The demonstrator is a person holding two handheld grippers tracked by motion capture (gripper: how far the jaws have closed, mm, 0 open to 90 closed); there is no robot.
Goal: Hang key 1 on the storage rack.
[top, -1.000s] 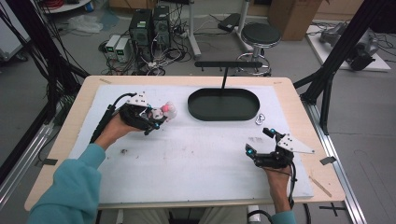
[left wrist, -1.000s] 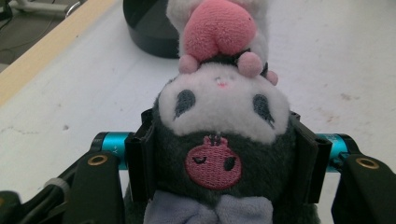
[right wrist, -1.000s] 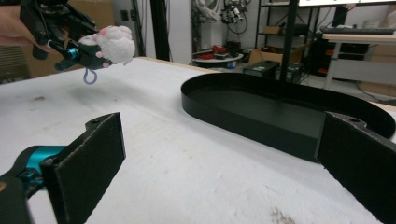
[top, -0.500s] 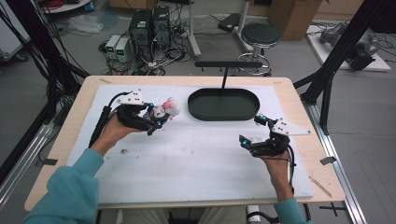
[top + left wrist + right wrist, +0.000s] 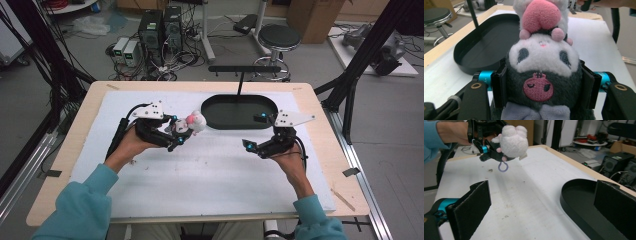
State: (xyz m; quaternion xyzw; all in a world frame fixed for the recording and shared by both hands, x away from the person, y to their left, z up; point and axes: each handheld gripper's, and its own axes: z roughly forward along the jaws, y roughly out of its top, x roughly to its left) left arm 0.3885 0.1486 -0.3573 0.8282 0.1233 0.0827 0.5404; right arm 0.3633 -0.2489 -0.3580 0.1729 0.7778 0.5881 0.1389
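At the left of the high view, my left gripper [image 5: 181,134] sits left of centre over the white mat [image 5: 210,175], its jaws pinching a small plush toy [image 5: 192,122] by the dark sides of its body. In the left gripper view the plush toy [image 5: 541,67] takes up the middle of the frame, held between my two black pads, with its white face, a pink cap above and a pink embroidered badge below; a lavender bow shows at the bottom edge. The black oval tray [image 5: 239,111] lies just right of the toy in the high view, at upper centre, empty as far as I can see. Further right, at centre right, my right gripper [image 5: 256,132] hovers just below the tray's right end with its jaws spread wide and nothing between them. In the right gripper view the toy hangs at upper left, a small ring dangling beneath it.
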